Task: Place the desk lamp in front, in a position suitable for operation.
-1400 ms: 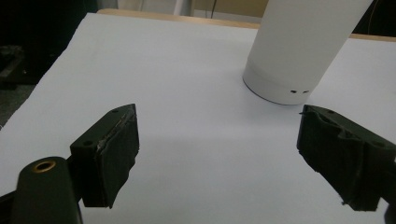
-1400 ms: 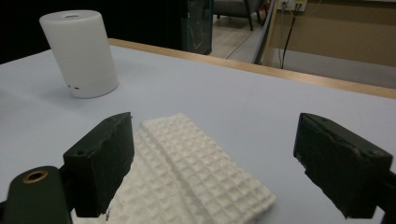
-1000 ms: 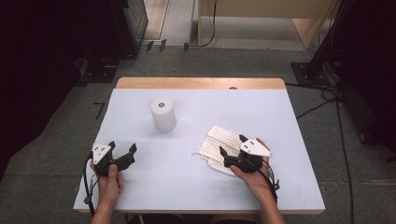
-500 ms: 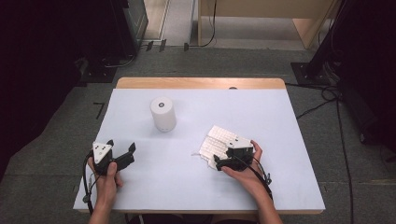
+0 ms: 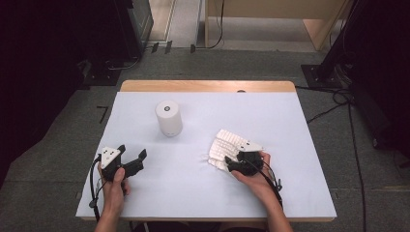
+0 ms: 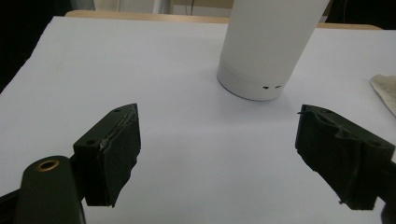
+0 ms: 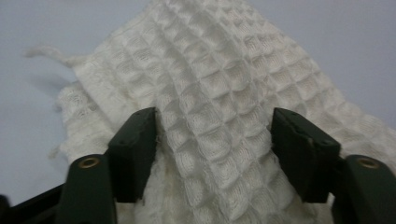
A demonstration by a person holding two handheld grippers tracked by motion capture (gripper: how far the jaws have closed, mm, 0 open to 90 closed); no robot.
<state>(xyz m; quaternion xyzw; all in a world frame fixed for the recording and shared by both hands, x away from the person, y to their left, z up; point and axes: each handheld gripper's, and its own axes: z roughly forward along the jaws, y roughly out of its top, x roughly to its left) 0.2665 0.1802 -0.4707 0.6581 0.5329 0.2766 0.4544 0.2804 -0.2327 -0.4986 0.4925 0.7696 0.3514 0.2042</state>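
Observation:
A white waffle-weave cloth (image 5: 225, 145) lies rumpled on the table's right half. My right gripper (image 5: 232, 164) is down on its near edge. In the right gripper view, my right gripper (image 7: 214, 116) straddles a raised fold of the cloth (image 7: 210, 70); its jaws have just been closing, and both pads touch the fold's sides. My left gripper (image 5: 131, 151) rests near the front left of the table, its jaws wide apart. In the left gripper view, my left gripper (image 6: 219, 140) has bare table between its jaws.
A white upright cylinder (image 5: 168, 118) stands left of centre on the pale table (image 5: 270, 116); it is straight ahead of the left gripper as the cylinder (image 6: 266, 42) in its view. A wooden strip edges the far side. Dark floor and cables surround the table.
My right gripper has moved forward and down onto the cloth's near edge, tilting over it. The left gripper has kept still.

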